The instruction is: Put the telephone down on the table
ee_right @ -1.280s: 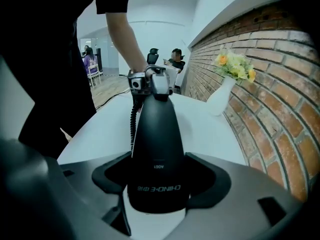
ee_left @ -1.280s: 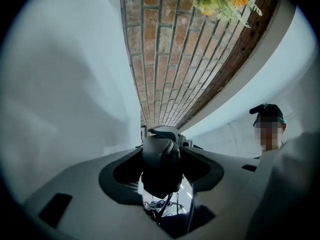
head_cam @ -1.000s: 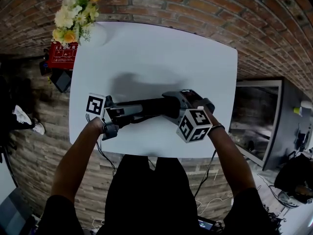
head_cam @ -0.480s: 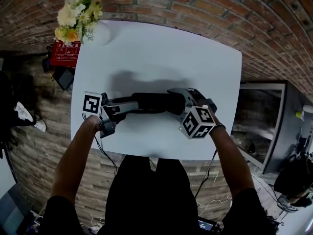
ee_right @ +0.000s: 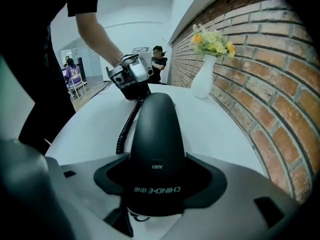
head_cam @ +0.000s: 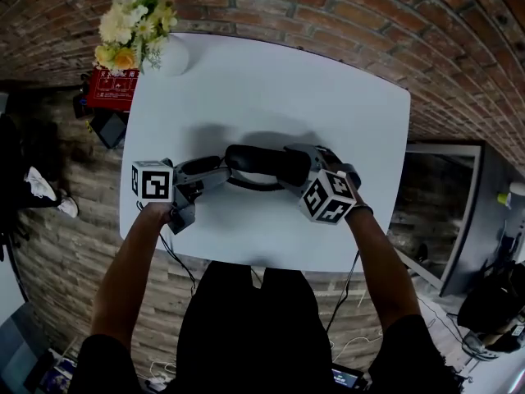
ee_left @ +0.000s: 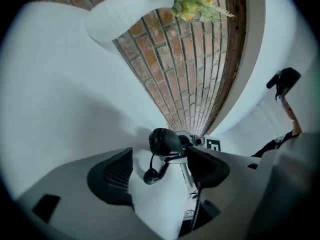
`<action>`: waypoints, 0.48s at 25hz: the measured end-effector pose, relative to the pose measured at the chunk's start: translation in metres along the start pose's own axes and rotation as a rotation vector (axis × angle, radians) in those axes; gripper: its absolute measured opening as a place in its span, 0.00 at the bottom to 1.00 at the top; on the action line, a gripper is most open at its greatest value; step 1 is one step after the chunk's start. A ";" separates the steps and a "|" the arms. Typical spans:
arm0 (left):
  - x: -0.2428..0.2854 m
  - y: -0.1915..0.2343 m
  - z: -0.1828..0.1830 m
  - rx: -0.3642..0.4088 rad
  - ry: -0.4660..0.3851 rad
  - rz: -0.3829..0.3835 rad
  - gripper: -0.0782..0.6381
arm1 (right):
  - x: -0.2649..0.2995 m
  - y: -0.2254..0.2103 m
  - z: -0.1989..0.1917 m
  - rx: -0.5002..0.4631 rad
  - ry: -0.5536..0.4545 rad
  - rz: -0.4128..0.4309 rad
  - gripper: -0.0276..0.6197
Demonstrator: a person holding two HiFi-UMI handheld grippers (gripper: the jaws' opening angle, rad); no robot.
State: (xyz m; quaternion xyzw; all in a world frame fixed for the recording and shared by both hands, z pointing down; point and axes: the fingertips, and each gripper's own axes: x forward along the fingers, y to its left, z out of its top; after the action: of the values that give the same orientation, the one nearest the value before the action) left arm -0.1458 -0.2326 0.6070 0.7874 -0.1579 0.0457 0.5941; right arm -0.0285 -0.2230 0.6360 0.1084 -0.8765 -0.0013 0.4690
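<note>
A black telephone handset lies crosswise low over the white table; I cannot tell if it touches. My right gripper is shut on its right end, and the pads press both sides of the handset. A coiled cord runs from it toward my left gripper. My left gripper stands open just left of the handset's other end, apart from it. Only the cord's end and bare table show between its jaws.
A white vase of yellow and white flowers stands at the table's far left corner. A brick wall runs behind the table. A red box sits on the floor at the left, a dark cabinet at the right.
My left gripper has opened, let go of the handset's left end and drawn back to the left. The handset, still in my right gripper, has moved a little farther onto the table.
</note>
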 end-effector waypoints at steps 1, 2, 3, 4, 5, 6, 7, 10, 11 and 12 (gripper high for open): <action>-0.001 0.002 0.001 0.024 -0.005 0.027 0.58 | 0.002 -0.001 -0.002 0.007 0.006 0.000 0.50; -0.003 0.004 0.001 0.052 -0.009 0.059 0.58 | 0.003 -0.002 -0.005 0.013 0.011 0.000 0.50; -0.004 0.005 0.002 0.085 -0.011 0.095 0.58 | 0.004 -0.003 -0.007 0.020 0.016 0.001 0.50; -0.005 0.007 0.002 0.124 -0.010 0.135 0.58 | 0.004 -0.003 -0.008 0.025 0.021 0.002 0.50; -0.006 0.009 0.003 0.167 -0.005 0.178 0.58 | 0.004 -0.004 -0.010 0.028 0.026 0.003 0.50; -0.006 0.011 0.003 0.209 0.001 0.217 0.58 | 0.005 -0.005 -0.011 0.030 0.031 0.004 0.50; -0.006 0.012 0.003 0.243 0.005 0.248 0.58 | 0.005 -0.005 -0.012 0.031 0.036 0.005 0.50; -0.004 0.012 0.001 0.301 0.012 0.297 0.58 | 0.006 -0.005 -0.016 0.025 0.050 0.013 0.50; -0.004 0.013 0.000 0.318 0.021 0.312 0.58 | 0.007 -0.005 -0.016 0.018 0.055 0.016 0.50; -0.004 0.014 -0.003 0.336 0.031 0.330 0.58 | 0.008 -0.004 -0.017 0.012 0.059 0.020 0.50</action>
State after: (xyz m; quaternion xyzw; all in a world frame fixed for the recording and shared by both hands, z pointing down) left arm -0.1532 -0.2326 0.6192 0.8380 -0.2657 0.1801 0.4413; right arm -0.0183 -0.2268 0.6515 0.1026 -0.8633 0.0117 0.4940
